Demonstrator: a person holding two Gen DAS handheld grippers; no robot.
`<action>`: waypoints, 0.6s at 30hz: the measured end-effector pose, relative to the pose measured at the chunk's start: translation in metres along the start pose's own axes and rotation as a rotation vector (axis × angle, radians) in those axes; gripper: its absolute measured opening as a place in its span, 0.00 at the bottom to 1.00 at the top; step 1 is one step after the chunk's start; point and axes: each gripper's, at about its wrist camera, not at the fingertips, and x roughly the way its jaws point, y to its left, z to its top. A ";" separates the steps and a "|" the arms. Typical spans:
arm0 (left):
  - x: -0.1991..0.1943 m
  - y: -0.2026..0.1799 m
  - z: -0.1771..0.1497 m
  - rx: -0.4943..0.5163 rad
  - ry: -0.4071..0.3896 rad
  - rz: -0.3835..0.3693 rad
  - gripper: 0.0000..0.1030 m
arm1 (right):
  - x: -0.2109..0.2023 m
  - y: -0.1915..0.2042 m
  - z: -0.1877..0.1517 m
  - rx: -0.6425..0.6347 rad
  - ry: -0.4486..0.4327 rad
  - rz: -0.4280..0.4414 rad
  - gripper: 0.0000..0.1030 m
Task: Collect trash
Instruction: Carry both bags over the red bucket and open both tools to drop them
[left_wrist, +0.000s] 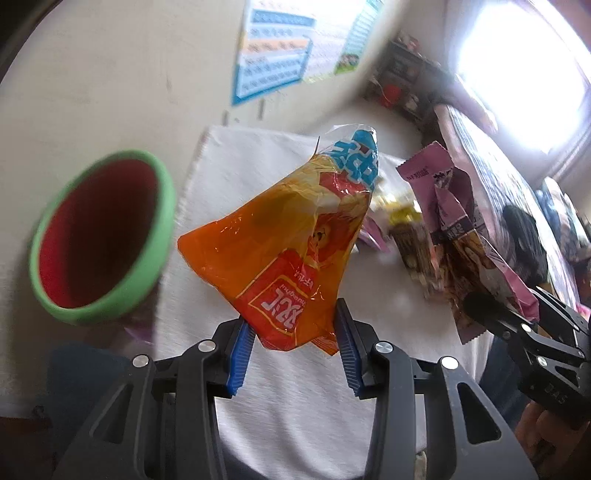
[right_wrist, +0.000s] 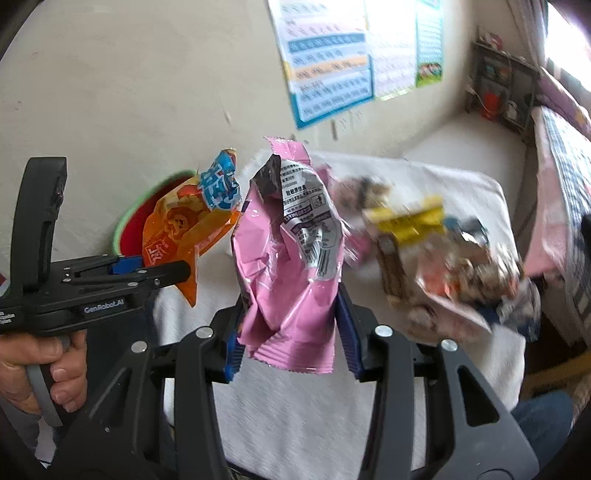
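My left gripper (left_wrist: 293, 332) is shut on an orange snack wrapper (left_wrist: 280, 251) with a blue top, held above the white cloth-covered table (left_wrist: 295, 424). A red bin with a green rim (left_wrist: 103, 236) stands left of the wrapper, its mouth tilted toward me. My right gripper (right_wrist: 291, 328) is shut on a crumpled pink wrapper (right_wrist: 288, 266). In the right wrist view the left gripper (right_wrist: 184, 271) and orange wrapper (right_wrist: 177, 229) sit in front of the bin (right_wrist: 133, 229). In the left wrist view the right gripper (left_wrist: 480, 306) holds the pink wrapper (left_wrist: 454, 221) at right.
A pile of several loose wrappers (right_wrist: 436, 258), yellow, brown and pink, lies on the table's far right. A beige wall with posters (right_wrist: 332, 66) is behind. A bed with a pink patterned cover (right_wrist: 561, 177) runs along the right, with a shelf (right_wrist: 502, 85) in the corner.
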 end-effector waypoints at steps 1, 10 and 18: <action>-0.004 0.005 0.002 -0.010 -0.011 0.008 0.38 | 0.002 0.006 0.005 -0.008 -0.005 0.007 0.41; -0.042 0.086 0.016 -0.131 -0.083 0.100 0.38 | 0.024 0.075 0.040 -0.077 -0.021 0.110 0.41; -0.066 0.152 0.026 -0.215 -0.104 0.174 0.38 | 0.054 0.135 0.068 -0.124 -0.007 0.172 0.41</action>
